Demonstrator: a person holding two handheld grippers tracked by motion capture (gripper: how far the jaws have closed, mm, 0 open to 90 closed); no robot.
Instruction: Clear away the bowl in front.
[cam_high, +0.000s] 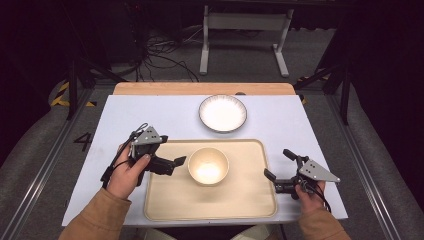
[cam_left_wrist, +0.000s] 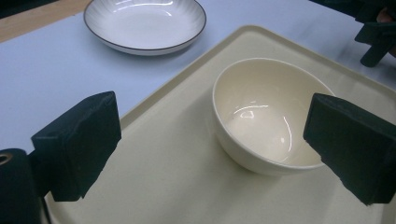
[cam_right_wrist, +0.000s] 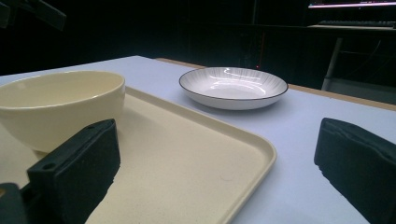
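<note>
The bowl (cam_high: 208, 166) stood upright on the tray (cam_high: 165, 200), a little above the middle of the high view. It looked like glazed ceramic or hard melamine: stiff, smooth, probably slippery, and it could chip if it was knocked. It was empty, so likely not heavy. The round wall gave the pads little to hold, so I judged the rim the best place, with one jaw inside and one outside.

The left gripper (cam_high: 181, 160) was just left of the bowl, its jaws wide apart with nothing between them. In the left gripper view the bowl's rim (cam_left_wrist: 261, 63) lay ahead between the pads, not touched. The right gripper (cam_high: 279, 164) rested at the right edge of the tray, also wide and empty.

The tray had a low raised lip, so the bowl would need lifting over it, not sliding. The plate (cam_high: 223, 113) lay on the desk (cam_high: 125, 115) above the tray, apart from it. Open desk remained at the upper left and upper right of the frame.
</note>
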